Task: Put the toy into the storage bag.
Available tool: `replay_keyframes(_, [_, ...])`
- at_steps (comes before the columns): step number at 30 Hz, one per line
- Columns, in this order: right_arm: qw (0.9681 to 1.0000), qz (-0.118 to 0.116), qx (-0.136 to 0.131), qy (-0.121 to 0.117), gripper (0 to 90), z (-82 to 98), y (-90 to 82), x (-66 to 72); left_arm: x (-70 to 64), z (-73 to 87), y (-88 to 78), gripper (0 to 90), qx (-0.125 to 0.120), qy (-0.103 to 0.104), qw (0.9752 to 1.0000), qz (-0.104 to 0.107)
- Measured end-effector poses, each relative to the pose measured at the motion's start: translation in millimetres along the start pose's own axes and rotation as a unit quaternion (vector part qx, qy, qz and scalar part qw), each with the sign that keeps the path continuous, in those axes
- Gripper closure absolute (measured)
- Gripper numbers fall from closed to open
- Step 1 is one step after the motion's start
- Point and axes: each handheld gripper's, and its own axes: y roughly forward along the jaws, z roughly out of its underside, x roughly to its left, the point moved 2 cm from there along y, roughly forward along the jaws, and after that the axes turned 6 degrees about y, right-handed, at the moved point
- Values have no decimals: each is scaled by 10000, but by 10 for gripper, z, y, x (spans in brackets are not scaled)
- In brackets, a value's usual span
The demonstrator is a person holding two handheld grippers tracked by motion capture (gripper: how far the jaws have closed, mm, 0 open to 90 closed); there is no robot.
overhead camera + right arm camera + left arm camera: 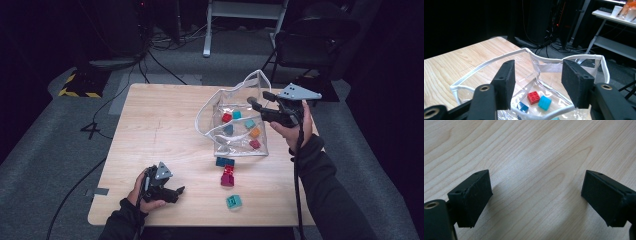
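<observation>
While parked low over the near edge of the pale wooden counter: left tongs, parted and empty. Farther in, loose on the boards: teal plastic brick, magenta plastic brick, dark blue plastic brick. Beyond, standing open-mouthed: clear soft plastic bag with white trim, several small coloured bricks inside. Over its mouth: right tongs, spread, gripping nothing. Probably light, floppy, slick on the film; best pinched at the white trim.
</observation>
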Motion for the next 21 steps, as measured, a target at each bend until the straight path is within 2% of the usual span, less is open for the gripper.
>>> replay_keyframes(9, [9996,-146,-87,-239,411,37,-223,125,0,0,0,98,0,-4,10000,3])
replay_keyframes(13, [9988,-260,-63,-399,403,111,-322,210,0,0,0,98,0,0,10000,0])
replay_keyframes(21, [9974,-508,-18,-516,397,351,-450,362,0,0,0,98,1,2,10000,-1])
